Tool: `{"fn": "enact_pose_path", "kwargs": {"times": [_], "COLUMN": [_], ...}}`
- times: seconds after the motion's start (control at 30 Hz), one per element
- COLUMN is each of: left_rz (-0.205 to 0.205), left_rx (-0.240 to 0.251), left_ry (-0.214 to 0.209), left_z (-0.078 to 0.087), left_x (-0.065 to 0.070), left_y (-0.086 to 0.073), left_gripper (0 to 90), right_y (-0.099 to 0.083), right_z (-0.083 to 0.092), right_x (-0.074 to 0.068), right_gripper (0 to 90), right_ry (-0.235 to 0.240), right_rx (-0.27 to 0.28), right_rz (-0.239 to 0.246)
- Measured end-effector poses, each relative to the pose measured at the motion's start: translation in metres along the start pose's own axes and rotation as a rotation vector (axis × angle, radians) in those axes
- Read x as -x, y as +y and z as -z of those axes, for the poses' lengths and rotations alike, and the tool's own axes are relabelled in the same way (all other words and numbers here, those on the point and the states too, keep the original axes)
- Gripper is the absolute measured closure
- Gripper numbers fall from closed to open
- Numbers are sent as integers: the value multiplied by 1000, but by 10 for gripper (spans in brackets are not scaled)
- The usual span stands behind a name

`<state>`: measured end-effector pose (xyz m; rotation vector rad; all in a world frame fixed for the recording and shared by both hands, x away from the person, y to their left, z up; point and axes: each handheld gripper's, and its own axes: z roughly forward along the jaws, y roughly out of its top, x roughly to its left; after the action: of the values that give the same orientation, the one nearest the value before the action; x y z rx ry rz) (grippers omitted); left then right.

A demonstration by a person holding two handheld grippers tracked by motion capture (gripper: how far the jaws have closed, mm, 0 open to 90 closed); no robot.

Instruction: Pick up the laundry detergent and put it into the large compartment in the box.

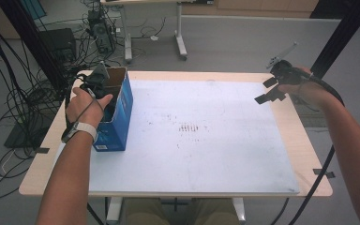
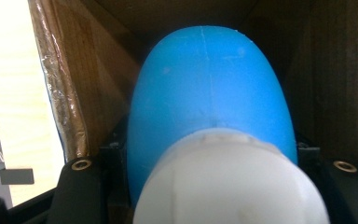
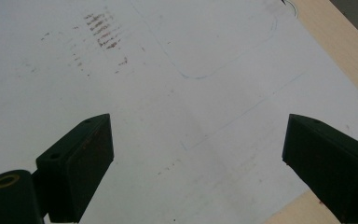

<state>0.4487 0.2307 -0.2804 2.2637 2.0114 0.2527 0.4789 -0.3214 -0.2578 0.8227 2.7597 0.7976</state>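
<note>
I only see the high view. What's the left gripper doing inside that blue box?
Observer: The left gripper is shut on a blue bottle with a white cap.
Operator: What's the box like inside?
Observer: The box has plain brown cardboard walls close around the bottle.
Operator: Is the right gripper holding something?
Observer: No. The right gripper is open, with only the white mat showing between its jaws.

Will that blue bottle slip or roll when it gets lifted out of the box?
The bottle looks smooth and rounded, so it may slip. Its curved sides suggest it would roll if laid down. The left gripper seems shut on it inside the box.
</note>
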Motion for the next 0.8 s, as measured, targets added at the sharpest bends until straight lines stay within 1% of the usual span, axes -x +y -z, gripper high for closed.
{"fn": "enact_pose_path", "kwargs": {"times": [0.13, 0.3, 0.47, 0.67, 0.8], "left_rz": [-2, 0, -1, -21, -22], "left_rx": [3, 3, 7, 5, 11], "left_ry": [-2, -10, -21, -26, -23], "left_z": [0, 0, 1, 1, 1], "left_x": [0, 1, 1, 2, 1], "left_y": [0, 0, 0, -1, -1], "left_gripper": [361, 331, 302, 284, 281], "right_y": [-1, -1, 0, 0, 0], "right_z": [-1, -3, -2, -3, -4], "right_x": [0, -1, -2, -3, -3], "right_gripper": [84, 84, 84, 84, 84], "right_ry": [3, 5, 6, 8, 10], "right_rx": [3, 3, 2, 3, 4], "right_rz": [0, -3, 6, 7, 8]}}
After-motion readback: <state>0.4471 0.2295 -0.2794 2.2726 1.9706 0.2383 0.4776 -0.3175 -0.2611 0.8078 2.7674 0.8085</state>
